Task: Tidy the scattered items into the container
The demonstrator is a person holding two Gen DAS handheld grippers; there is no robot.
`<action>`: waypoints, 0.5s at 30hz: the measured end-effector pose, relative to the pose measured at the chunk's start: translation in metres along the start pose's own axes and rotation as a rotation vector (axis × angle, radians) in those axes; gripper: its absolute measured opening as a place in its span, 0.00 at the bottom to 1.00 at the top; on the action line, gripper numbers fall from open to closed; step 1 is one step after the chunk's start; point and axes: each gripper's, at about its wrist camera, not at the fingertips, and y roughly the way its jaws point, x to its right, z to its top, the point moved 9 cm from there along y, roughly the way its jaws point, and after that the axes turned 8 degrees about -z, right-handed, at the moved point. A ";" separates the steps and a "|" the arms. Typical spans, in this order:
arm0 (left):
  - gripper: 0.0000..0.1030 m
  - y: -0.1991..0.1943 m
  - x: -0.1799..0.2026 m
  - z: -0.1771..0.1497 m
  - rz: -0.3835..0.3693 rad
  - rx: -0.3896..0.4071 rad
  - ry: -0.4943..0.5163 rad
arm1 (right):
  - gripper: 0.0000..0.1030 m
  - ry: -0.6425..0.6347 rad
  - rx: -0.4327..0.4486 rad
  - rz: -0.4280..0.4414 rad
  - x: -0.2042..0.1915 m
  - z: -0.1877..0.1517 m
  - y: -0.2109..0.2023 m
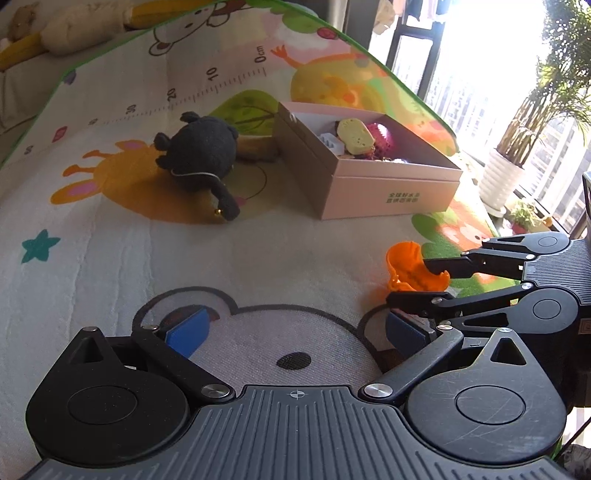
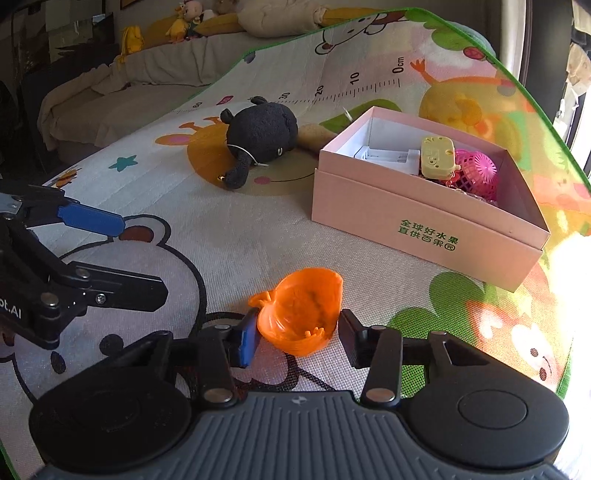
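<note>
An orange plastic toy cup (image 2: 301,314) lies on its side on the play mat, between the fingers of my right gripper (image 2: 299,332), which close against its sides. It also shows in the left wrist view (image 1: 410,267), with the right gripper (image 1: 417,284) around it. My left gripper (image 1: 295,332) is open and empty above the mat, to the left of the cup; it shows in the right wrist view (image 2: 136,254). A pink box (image 2: 424,221) (image 1: 388,188) holds a yellow toy (image 2: 437,155) and a pink ball (image 2: 476,171). A black plush toy (image 2: 258,136) (image 1: 199,151) lies left of the box.
A brown item (image 2: 314,136) lies between the plush and the box. A sofa with stuffed toys (image 2: 184,22) stands beyond the mat. A potted plant in a white pot (image 1: 498,181) stands by the window at the right.
</note>
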 end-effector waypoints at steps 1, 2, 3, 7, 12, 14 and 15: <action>1.00 0.000 0.000 0.000 -0.003 0.002 0.000 | 0.44 0.007 0.004 -0.003 0.002 0.002 -0.002; 1.00 0.001 0.001 0.000 -0.007 0.003 0.000 | 0.44 0.016 0.005 -0.001 0.004 0.004 -0.005; 1.00 0.001 0.001 0.000 -0.011 0.004 0.000 | 0.44 0.028 0.007 0.006 0.007 0.007 -0.009; 1.00 0.002 0.001 0.002 -0.008 0.000 0.006 | 0.44 0.056 0.065 0.008 0.024 0.037 -0.031; 1.00 -0.003 0.004 0.013 -0.011 0.030 0.019 | 0.44 0.097 0.220 -0.069 0.064 0.120 -0.047; 1.00 -0.006 0.003 0.017 -0.008 0.046 0.024 | 0.54 0.136 0.239 -0.062 0.077 0.148 -0.042; 1.00 -0.008 0.002 0.017 -0.006 0.051 0.025 | 0.65 0.172 0.241 -0.053 0.084 0.161 -0.039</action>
